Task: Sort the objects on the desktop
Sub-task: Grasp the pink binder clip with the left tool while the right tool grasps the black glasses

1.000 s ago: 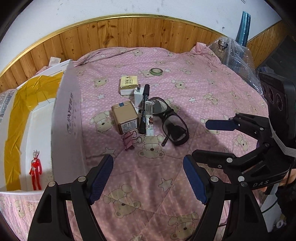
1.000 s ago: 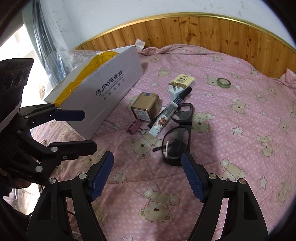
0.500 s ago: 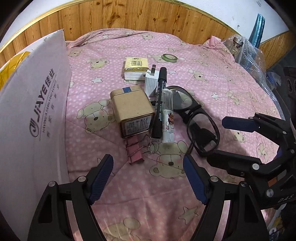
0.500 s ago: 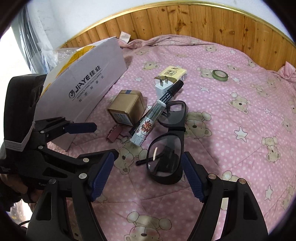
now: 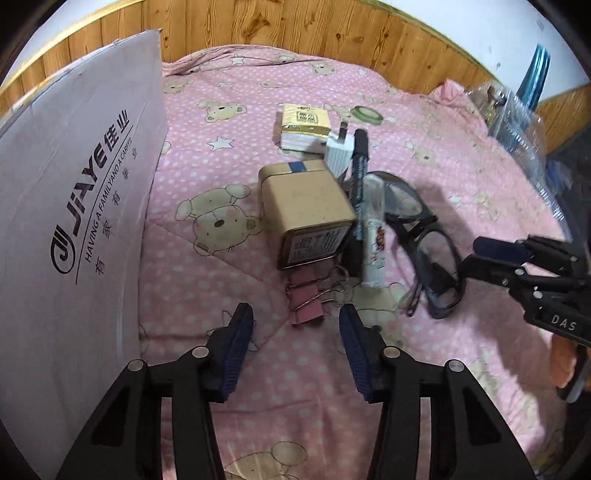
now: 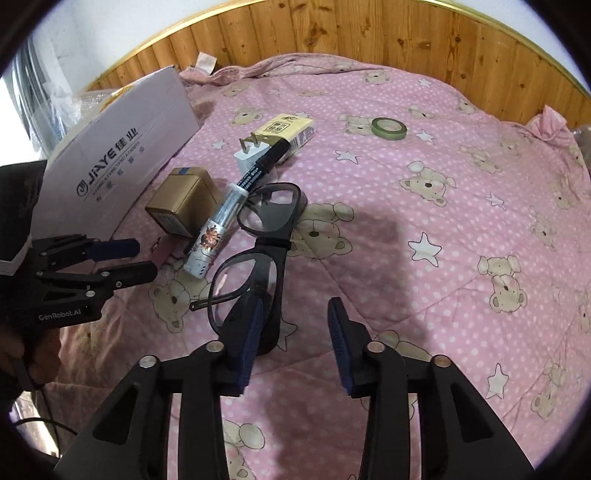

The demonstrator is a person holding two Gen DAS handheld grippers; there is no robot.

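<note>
Black-framed glasses, square brass tin, quilted pink bedspread.

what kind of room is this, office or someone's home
Most likely a home, probably a bedroom. The objects lie on a pink quilt with teddy bears, not a desk, it meets a wooden panelled wall with gold trim, and a cardboard box sits on it beside household odds like glasses.

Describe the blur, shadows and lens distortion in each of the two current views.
Left wrist view: the glasses, the white tube and the right gripper are smeared by motion blur; the carton's lettering stays sharp. Right wrist view: everything is crisp, and a broad soft shadow falls on the pink quilt beside the glasses. Both views: fisheye bends the wooden headboard into an arc, with dark corners.
</note>
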